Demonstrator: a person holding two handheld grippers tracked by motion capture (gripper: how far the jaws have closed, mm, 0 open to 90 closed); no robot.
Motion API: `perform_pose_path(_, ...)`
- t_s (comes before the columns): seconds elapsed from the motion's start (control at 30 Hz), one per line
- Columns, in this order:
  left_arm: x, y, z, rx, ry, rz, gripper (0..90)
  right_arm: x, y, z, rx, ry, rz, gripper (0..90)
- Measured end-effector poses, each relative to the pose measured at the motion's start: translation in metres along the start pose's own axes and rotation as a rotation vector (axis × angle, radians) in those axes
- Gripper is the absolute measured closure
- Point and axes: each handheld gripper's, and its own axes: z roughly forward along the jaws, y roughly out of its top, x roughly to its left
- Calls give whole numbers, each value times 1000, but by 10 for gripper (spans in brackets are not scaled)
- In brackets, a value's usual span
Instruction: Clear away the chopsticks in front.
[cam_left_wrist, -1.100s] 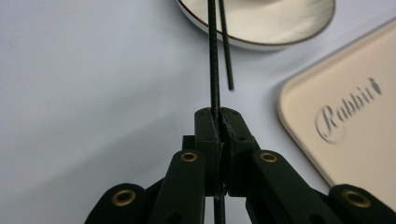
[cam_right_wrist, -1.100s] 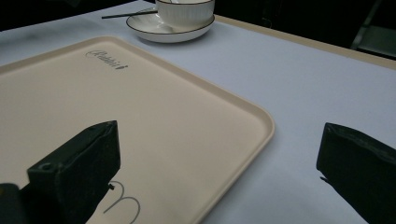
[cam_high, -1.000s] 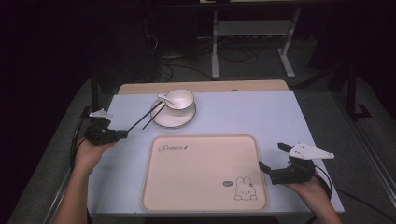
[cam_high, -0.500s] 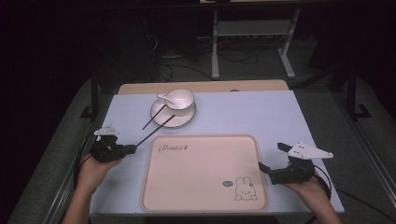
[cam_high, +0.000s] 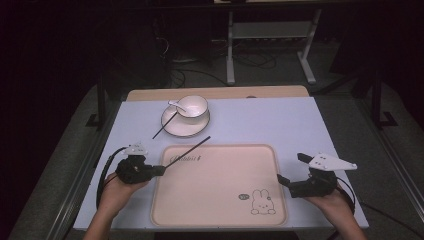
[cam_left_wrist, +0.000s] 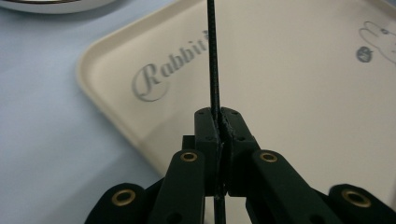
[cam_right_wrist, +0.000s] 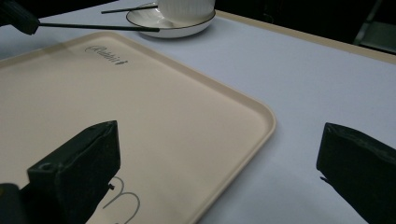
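2 chopsticks (cam_high: 188, 149), 1 in the left hand-held gripper (cam_high: 161, 169)

1. Your table (cam_high: 280, 125) has a pale blue-grey top, with a strip of light wood along its far edge.
2. You have a beige tray (cam_high: 215, 210) lying flat near your edge, printed with "Rabbit" and a small rabbit.
3. Beyond the tray's far left corner sits your white saucer (cam_high: 172, 127), apart from it.
4. One black chopstick (cam_high: 161, 132) leans on the saucer's rim, its tip down on the tabletop.
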Motion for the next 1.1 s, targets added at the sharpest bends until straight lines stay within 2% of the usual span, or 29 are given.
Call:
perform_pose_path(0.17, -9, 3, 15, 37, -13, 15, 864, 1, 0, 1, 1, 3, -4, 0)
perform_pose_path(0.27, -11, 3, 24, 64, -5, 29, 863, 1, 0, 1, 3, 4, -5, 0)
perform_pose_path(0.53, -10, -1, 30, 79, -5, 19, 860, 1, 0, 1, 6, 5, -7, 0)
perform_pose_path(0.83, -10, -5, 40, 141, 9, 33, 853, 1, 0, 2, 7, 5, -7, 0)
perform_pose_path(1.1, -10, -6, 40, 130, 7, 26, 825, 1, 0, 2, 11, 4, -7, 0)
